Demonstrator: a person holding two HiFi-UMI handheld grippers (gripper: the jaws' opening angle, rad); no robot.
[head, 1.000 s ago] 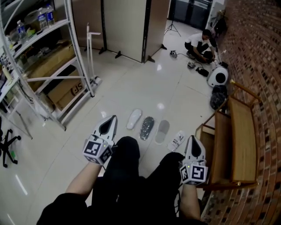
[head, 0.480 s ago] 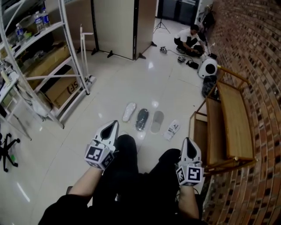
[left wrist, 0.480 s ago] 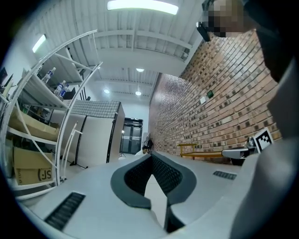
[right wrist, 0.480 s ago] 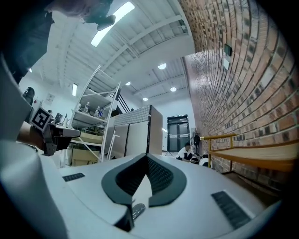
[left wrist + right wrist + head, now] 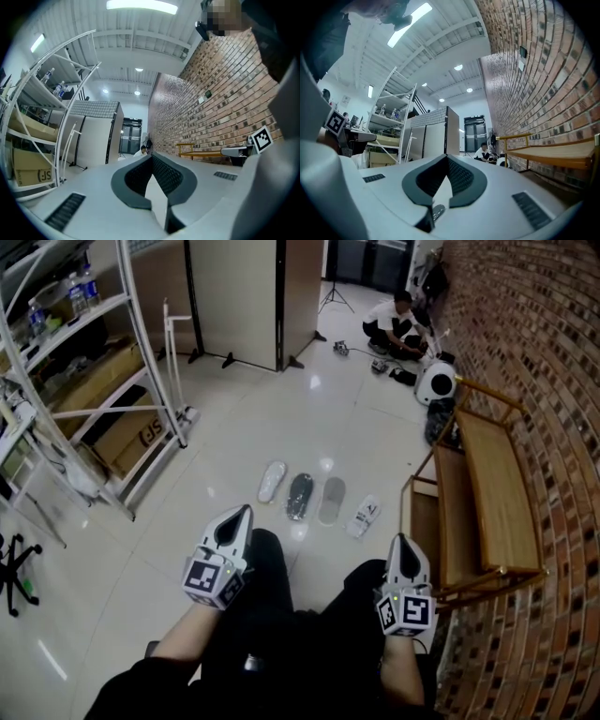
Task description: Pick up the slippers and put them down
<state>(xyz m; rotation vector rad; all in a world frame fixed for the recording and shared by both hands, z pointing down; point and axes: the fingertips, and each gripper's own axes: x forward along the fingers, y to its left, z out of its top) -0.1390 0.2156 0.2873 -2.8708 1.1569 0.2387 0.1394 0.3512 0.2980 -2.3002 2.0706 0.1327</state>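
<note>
Head view: four slippers lie in a row on the tiled floor, white slipper (image 5: pixel 272 481), dark glittery slipper (image 5: pixel 300 496), grey slipper (image 5: pixel 331 500), printed white slipper (image 5: pixel 364 517). Left gripper (image 5: pixel 240 516) and right gripper (image 5: pixel 403 544) hover near them, touching none. Wooden bench (image 5: pixel 487 484) stands to the right.

Left gripper view: left gripper (image 5: pixel 151 157) pinched closed, empty.

Right gripper view: right gripper (image 5: pixel 446 157) tips together, nothing held.
</note>
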